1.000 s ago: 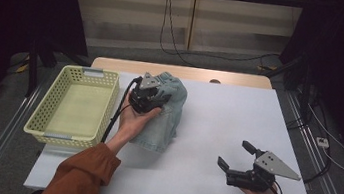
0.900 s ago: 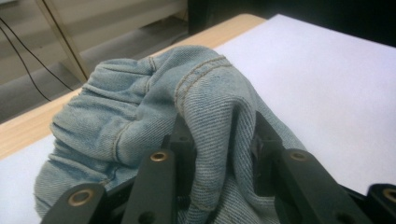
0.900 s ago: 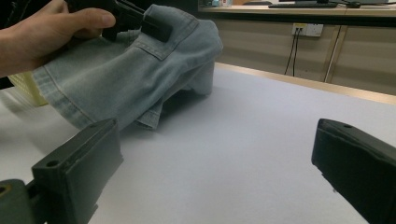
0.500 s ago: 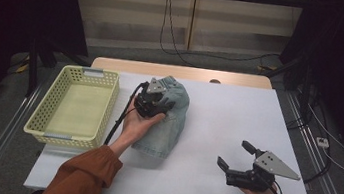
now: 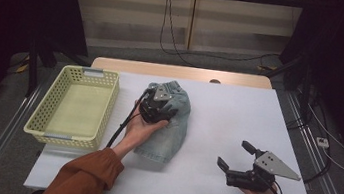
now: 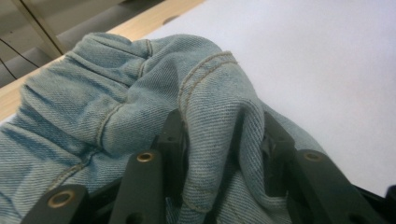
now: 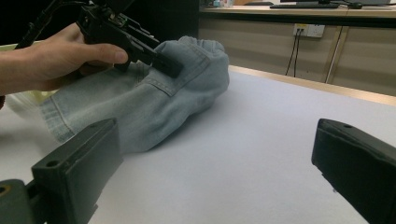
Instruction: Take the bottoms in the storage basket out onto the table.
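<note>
Near the desk's [image 5: 238, 111] far edge, just beside the yellow basket [image 5: 74, 105], the left gripper [image 5: 167, 107], jaws just easing apart, straddles a fold of the jeans [image 5: 167, 139], while the right gripper [image 5: 235, 157] gapes empty near the front right corner.

There are no words, numbers, labels or signs to read here, not on the jeans [image 5: 169, 122], not on the basket [image 5: 75, 107], not on the table [image 5: 238, 116].
</note>
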A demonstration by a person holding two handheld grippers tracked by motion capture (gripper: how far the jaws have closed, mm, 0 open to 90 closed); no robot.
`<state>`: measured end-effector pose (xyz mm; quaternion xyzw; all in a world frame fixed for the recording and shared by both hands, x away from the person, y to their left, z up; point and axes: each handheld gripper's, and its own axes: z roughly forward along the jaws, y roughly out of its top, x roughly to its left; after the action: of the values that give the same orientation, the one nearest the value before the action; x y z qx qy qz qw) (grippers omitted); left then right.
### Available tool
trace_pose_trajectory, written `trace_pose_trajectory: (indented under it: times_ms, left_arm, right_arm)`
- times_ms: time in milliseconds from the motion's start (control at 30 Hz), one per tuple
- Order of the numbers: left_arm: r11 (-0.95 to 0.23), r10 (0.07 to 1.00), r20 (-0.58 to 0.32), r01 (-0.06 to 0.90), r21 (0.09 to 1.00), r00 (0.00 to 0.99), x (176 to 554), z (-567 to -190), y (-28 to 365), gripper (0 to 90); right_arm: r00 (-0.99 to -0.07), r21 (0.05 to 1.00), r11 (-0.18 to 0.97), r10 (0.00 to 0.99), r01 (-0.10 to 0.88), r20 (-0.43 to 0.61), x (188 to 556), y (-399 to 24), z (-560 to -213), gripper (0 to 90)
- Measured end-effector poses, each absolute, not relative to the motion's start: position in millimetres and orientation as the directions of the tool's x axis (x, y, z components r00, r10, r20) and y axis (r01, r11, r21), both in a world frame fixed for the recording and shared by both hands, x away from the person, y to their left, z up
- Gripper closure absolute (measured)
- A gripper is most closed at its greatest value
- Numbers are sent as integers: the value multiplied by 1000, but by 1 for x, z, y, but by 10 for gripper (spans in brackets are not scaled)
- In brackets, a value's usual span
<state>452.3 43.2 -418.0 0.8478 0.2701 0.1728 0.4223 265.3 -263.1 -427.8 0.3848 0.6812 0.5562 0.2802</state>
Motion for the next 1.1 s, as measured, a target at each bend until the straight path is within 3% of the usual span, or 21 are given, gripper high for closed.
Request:
trace_pose_trajectory:
  times_ms: [533,833,1100]
  left_arm:
    - [-543,578,92,298,785,811,452,-438,36,543]
    - [-545,569,123,261,796,813,452,-447,33,438]
    - [-502,581,74,285,817,811,453,-447,33,332]
  right_arm:
    - [-550,973,86,834,216,49,266,-263,-428,15]
    - [-554,973,87,831,215,48,266,-262,-428,15]
    - [-552,972,79,832,219,57,267,-264,-429,15]
